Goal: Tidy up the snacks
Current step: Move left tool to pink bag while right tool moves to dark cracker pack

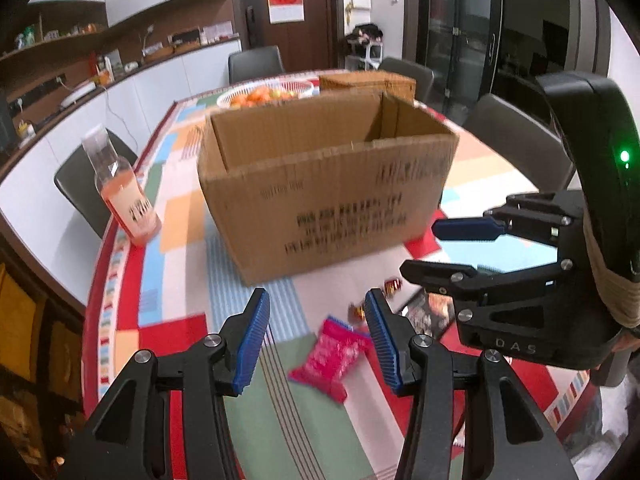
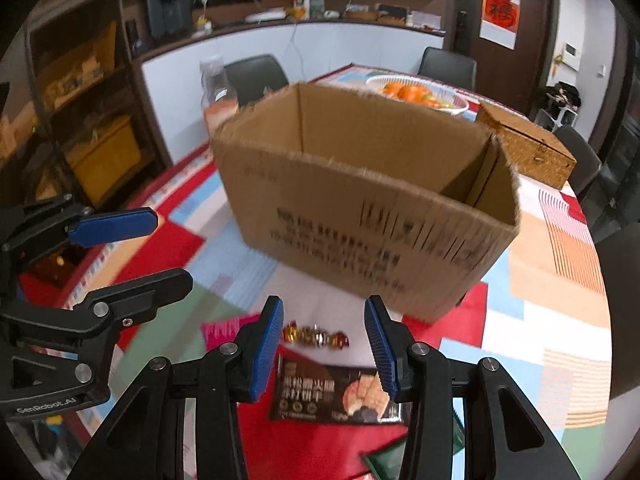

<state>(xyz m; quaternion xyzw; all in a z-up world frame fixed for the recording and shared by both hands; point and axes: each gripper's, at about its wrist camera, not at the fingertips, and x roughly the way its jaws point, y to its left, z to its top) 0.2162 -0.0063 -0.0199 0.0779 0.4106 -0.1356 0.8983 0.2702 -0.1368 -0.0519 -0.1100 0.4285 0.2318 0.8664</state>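
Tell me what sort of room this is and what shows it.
Most likely a home dining room. A large table with a colourful patchwork cloth is ringed by grey dining chairs, a white basket of oranges sits on it, and a long sideboard counter holds household clutter.

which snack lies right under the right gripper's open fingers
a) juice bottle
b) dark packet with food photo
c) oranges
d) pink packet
b, the dark packet lies flat on the tablecloth just below the right gripper, whose jaws stand apart and empty.
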